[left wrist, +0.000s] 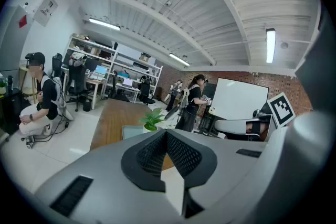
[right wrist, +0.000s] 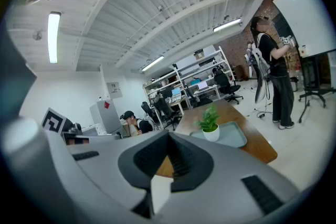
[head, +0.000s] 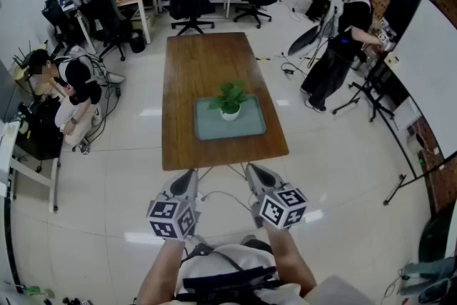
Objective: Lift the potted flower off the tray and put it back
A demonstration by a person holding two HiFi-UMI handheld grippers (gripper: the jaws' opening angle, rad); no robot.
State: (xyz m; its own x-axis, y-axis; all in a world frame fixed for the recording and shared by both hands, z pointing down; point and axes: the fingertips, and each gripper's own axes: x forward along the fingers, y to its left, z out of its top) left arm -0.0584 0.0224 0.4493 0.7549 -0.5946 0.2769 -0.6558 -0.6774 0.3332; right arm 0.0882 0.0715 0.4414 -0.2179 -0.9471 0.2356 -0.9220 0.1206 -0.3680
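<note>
The potted flower (head: 230,104), green leaves in a small white pot, stands on a grey-green tray (head: 250,128) at the near end of a brown wooden table (head: 207,61). Both grippers hang short of the table's near edge, over the floor, and point at the plant. My left gripper (head: 190,179) and my right gripper (head: 255,175) are both shut, nothing between their jaws. The left gripper view shows its own closed tips (left wrist: 167,136) with the flower (left wrist: 152,119) far ahead. From the right gripper view, past its closed tips (right wrist: 168,140), the flower (right wrist: 210,124) and tray (right wrist: 234,136) are apart from them.
A person crouches on the floor at the left (head: 68,93). Another person (head: 346,39) stands at the right by stands and a whiteboard (head: 428,61). Office chairs (head: 189,7) and desks line the far end. Cables (head: 214,195) lie on the floor near my grippers.
</note>
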